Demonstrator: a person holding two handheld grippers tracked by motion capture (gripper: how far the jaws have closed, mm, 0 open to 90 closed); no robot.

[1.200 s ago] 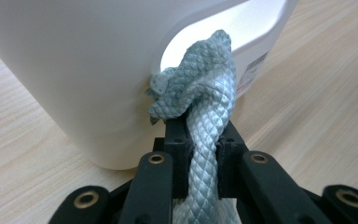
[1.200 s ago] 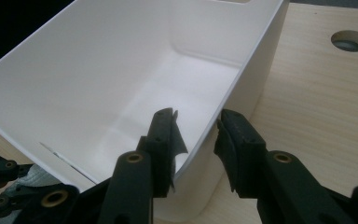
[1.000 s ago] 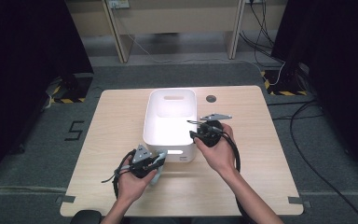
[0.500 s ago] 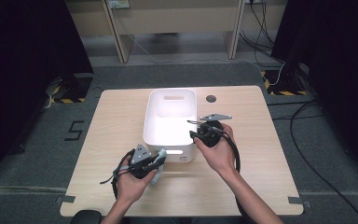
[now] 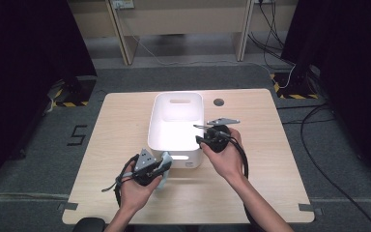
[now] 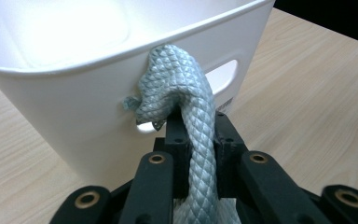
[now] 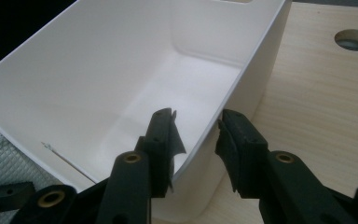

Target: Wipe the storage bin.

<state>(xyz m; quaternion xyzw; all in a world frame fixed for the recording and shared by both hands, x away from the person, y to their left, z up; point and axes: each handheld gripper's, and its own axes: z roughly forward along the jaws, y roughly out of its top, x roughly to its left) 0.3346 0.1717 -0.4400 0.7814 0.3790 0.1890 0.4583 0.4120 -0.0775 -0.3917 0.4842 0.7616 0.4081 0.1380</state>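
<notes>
Unchanged: left gripper (image 6: 195,135) clamped on quilted pale-blue cloth (image 6: 186,107), right gripper (image 7: 196,123) jaws apart astride the white plastic bin's (image 5: 176,128) wall; no legible writing.

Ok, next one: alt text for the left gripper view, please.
A pale grey-green quilted cloth is pinched between the left gripper's two black jaws, its bunched top up against the outer wall of a white plastic bin beside a handle slot. The bin stands on a light wooden table.

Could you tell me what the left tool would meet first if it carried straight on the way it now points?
Most likely the near wall of the white bin: the left tool, shut on a pale quilted cloth, points right at it.
</notes>
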